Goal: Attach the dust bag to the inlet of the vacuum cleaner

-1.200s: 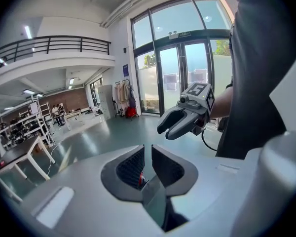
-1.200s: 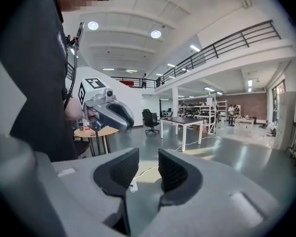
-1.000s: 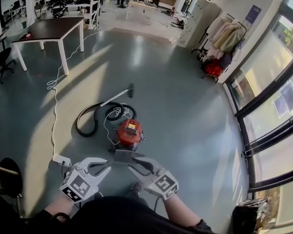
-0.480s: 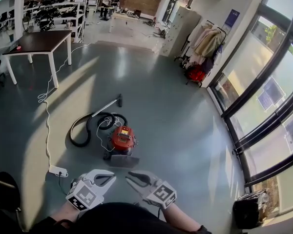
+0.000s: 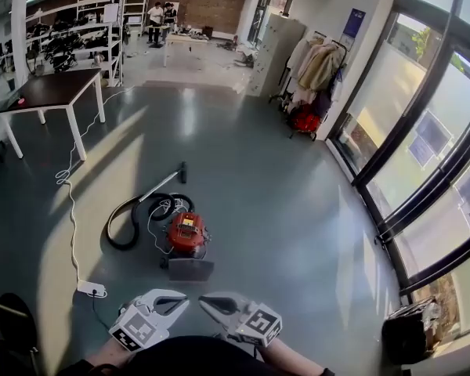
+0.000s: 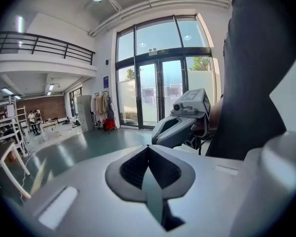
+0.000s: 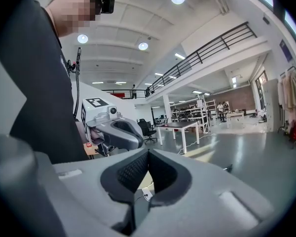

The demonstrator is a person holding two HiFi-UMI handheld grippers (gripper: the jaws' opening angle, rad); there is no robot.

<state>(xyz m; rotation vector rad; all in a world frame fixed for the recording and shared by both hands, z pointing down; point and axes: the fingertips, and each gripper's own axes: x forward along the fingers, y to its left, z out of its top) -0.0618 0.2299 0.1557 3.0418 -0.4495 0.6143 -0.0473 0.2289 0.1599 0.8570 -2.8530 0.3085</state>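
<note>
Across the grey floor (image 5: 282,210) we see a white cable (image 5: 69,210) running to a power strip (image 5: 92,290), coats (image 5: 317,65) hanging above a red bag (image 5: 304,120) near the windows (image 5: 423,131), shelves (image 5: 70,45) far left, and two people (image 5: 160,18) at the back.

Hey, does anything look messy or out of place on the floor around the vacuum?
Yes. A white cable trails loose across the open floor to a power strip, and more white cord lies tangled between the red vacuum cleaner and its hose. Nothing looks spilled.

Vacuum cleaner (image 5: 186,234) inlet indiscernibly small.
</note>
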